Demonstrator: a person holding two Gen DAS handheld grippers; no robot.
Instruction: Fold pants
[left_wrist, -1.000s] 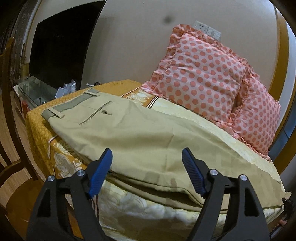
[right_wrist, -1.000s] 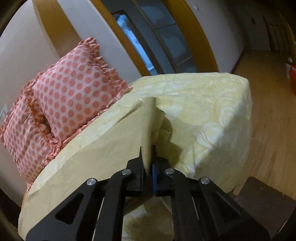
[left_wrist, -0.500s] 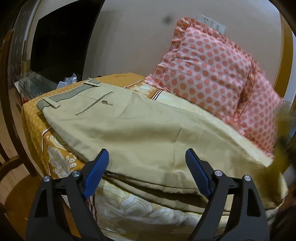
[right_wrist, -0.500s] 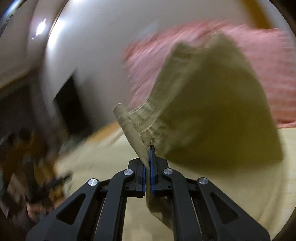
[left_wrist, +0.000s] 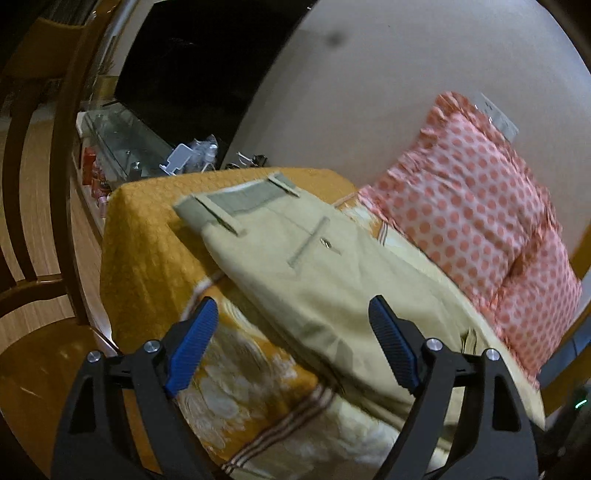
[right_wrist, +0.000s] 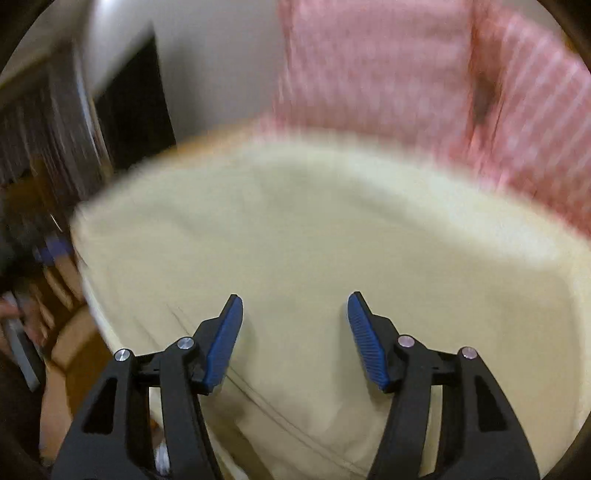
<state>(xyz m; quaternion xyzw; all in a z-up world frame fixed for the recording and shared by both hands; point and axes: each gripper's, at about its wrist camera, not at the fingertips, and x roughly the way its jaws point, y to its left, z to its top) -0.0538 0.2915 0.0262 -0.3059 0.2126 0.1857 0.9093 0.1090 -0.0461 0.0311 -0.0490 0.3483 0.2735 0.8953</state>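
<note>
Beige pants (left_wrist: 317, 266) lie on the bed, waistband at the far left over the orange cover, back pocket facing up. My left gripper (left_wrist: 295, 339) is open and empty above the pants' near edge. In the right wrist view the pants (right_wrist: 295, 229) fill the frame as a blurred pale cloth. My right gripper (right_wrist: 293, 332) is open and empty just above them. The leg ends are hidden from view.
Two pink polka-dot pillows (left_wrist: 480, 229) lean against the wall at the right of the bed. A dark TV (left_wrist: 192, 66) on a glass stand (left_wrist: 122, 144) with small clutter stands behind. A wooden chair (left_wrist: 40, 229) is at the left.
My right gripper swung the pant leg end over toward the waist, opened and let it go. My left gripper shifted left and stayed open.
</note>
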